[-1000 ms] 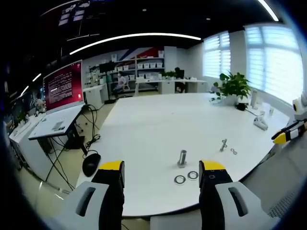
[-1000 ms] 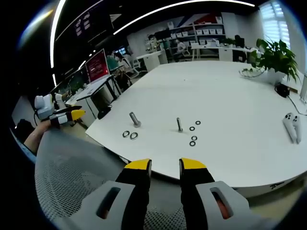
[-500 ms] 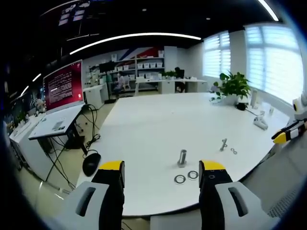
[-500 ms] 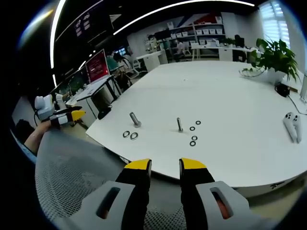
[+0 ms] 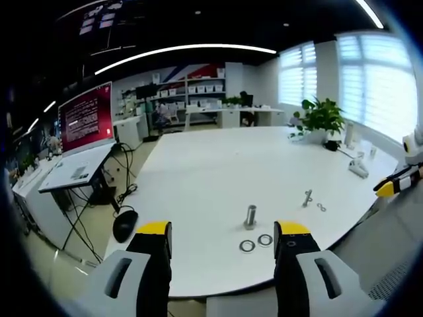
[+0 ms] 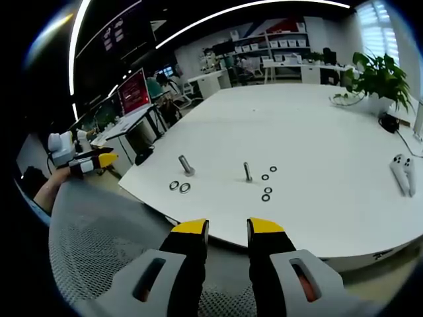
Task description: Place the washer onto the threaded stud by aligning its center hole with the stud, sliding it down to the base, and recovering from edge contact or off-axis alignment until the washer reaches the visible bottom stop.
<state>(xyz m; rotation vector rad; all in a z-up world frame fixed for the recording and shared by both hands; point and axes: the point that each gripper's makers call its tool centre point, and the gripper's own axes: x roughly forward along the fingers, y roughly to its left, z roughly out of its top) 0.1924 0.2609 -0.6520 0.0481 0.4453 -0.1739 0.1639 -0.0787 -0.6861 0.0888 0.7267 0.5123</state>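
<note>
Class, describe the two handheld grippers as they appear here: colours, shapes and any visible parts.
Each gripper has two blocky light-grey jaws with yellow tips, black inner faces and a dark slot in each jaw body. See the left gripper and the right gripper. From the side, the left gripper shows a black-and-yellow jaw.

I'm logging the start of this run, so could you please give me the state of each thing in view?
Left hand-held gripper: open, empty, short of the table.
Right hand-held gripper: open, empty, short of the table.
Thick silver threaded stud: bare, no washer on it.
Thin silver stud: upright, bare.
Two silver washers: flat on the white table, beside the thick stud.
Red monitor screen: lit.
</note>
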